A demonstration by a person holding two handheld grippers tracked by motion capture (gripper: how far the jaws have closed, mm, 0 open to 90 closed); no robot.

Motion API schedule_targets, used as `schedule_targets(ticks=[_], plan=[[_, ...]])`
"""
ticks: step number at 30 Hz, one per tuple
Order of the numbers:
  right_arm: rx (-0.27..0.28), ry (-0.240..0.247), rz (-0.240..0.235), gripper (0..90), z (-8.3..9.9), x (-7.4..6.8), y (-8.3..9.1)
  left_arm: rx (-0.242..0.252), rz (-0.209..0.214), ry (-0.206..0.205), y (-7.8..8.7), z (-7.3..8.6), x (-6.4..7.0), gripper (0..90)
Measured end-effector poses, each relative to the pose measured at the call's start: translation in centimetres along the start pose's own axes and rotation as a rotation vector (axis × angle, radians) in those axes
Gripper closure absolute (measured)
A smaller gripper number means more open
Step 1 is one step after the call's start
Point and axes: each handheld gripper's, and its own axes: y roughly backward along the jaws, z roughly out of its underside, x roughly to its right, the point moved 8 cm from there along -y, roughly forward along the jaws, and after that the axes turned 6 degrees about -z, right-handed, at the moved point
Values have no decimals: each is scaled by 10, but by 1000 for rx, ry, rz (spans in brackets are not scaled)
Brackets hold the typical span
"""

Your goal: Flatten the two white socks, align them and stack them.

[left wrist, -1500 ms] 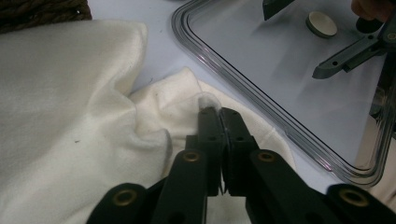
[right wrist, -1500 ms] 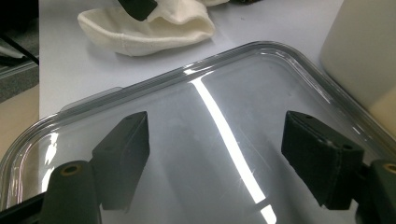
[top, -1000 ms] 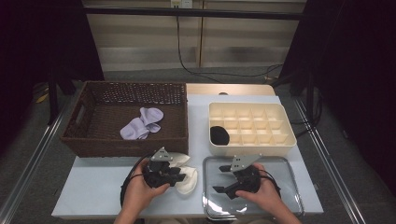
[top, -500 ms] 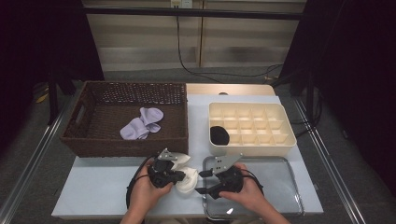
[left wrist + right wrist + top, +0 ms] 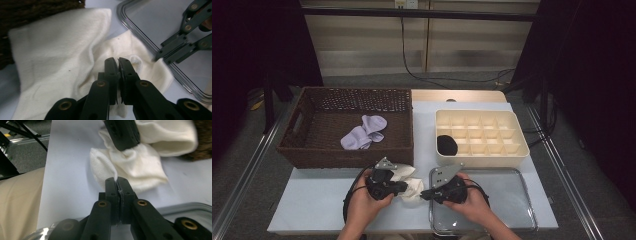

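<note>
Tools first: both are working the same cream sock, which lies bunched on the pale tabletop just in front of the wicker basket and right beside the left edge of the metal tray. Left tool comes at it from the left, and in the left gripper view its 2 black jaws are squeezed together with barely a sliver between them, tips pressed into a fold near the middle of the sock, so it looks clamped on fabric. Right tool comes in from the tray side, and in the right gripper view its jaws are likewise pinched tight, with a thin edge of the sock caught between the tips at the near corner. So that's 2 tools closed on 1 sock, at spots close to each other, the tips nearly meeting in the high view. You can see the other tool's linkage at the upper right of the left gripper view, hanging over the tray rim. Farther back, a lilac sock sits inside the basket, and a black sock is tucked into the front left cell of the cream divider box, well apart from the action.
</note>
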Motion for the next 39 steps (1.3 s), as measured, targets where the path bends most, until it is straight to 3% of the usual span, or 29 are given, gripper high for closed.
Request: schedule_targets(ticks=[5, 7, 14, 18, 22, 26, 29, 33, 34, 36, 39], plan=[[56, -15, 19, 878, 1, 9, 23, 20, 8, 39, 8, -1, -8, 864], [72, -61, 23, 867, 9, 19, 35, 27, 15, 56, 9, -2, -10, 864], [76, -96, 115, 778, 26, 34, 48, 11, 24, 69, 3, 0, -8, 863], [86, -114, 114, 730, 25, 31, 53, 4, 36, 68, 0, 0, -4, 863], [128, -132, 98, 640, 12, 20, 56, 5, 47, 53, 0, -2, 2, 863], [166, -180, 84, 557, 2, 12, 53, 11, 42, 52, 0, -3, 4, 863], [139, -209, 114, 514, 4, 13, 45, 30, 50, 52, 1, -6, 4, 863], [107, -234, 116, 514, 12, 18, 33, 47, 52, 51, 3, -8, 4, 862], [87, -249, 107, 585, 16, 18, 29, 62, 52, 60, 5, -10, 2, 862], [74, -260, 90, 606, 18, 17, 28, 70, 51, 66, 6, -11, 0, 862], [56, -279, 74, 717, 22, 17, 30, 90, 45, 78, 9, -13, -4, 862]])
